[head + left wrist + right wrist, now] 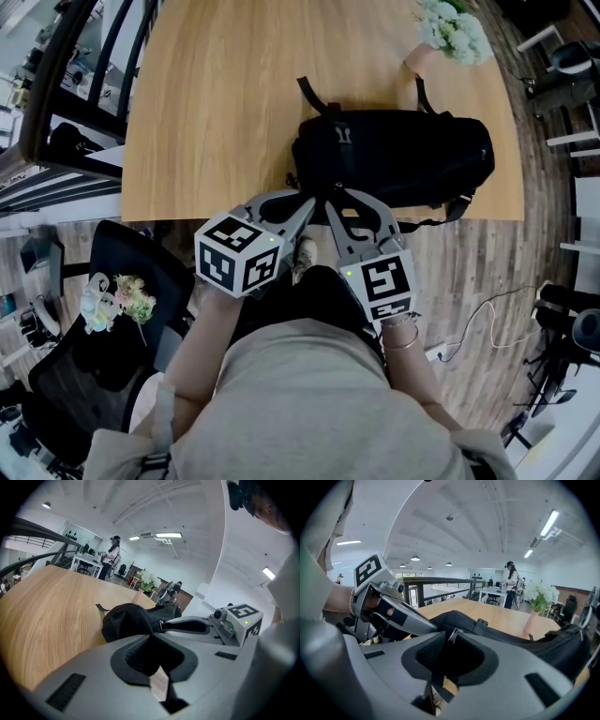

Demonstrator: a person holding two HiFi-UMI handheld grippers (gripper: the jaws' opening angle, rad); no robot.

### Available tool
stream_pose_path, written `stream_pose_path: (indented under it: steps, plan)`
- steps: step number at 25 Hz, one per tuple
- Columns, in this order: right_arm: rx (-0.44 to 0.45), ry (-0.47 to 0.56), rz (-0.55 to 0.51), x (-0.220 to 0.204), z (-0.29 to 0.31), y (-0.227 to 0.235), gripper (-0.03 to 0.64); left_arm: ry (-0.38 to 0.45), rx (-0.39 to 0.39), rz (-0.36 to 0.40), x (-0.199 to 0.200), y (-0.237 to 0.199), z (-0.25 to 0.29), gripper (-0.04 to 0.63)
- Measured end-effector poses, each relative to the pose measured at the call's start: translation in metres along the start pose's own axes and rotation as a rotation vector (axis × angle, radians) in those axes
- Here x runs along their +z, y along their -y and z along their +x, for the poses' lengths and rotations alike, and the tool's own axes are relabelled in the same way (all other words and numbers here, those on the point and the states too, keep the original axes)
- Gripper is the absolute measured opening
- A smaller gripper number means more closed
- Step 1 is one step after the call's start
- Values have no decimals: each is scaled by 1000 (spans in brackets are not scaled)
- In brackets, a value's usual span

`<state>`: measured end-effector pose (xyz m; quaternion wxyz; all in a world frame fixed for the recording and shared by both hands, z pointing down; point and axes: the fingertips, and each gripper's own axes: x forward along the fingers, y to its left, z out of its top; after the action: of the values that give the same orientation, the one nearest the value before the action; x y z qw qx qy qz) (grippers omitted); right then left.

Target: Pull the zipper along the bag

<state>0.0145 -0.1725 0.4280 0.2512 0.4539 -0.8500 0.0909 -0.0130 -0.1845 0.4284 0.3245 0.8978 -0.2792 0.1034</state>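
Open-plan office, wooden table (216, 94). On it the black bag (403, 159) lies lengthwise along the near edge, with the zipper pull (451, 636) at its left end. Grip: right gripper (333, 196) is pressed together on the pull, metal tab poking up between the pads. Just beside it the left gripper (311, 201) has its jaws closed, pinching bag fabric at that same end, as far as I can tell. Step: both grips set, pull not begun, I'd say. Next: left anchors the fabric taut, right draws the pull steadily along the bag top toward the far end. Stay in line with the teeth or it snags. Further out, flower vase (448, 37) at the far corner, well apart.
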Motion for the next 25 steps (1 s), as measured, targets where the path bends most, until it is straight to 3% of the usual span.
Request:
stream_pose_path:
  steps: [6,25]
  plan:
    - [38,11,122,-14,11,3,86,-17,17,8,-3,1,0,32]
    - [-27,35,226,-20,23,4,54,-27,30,46,-5,1,-3,31]
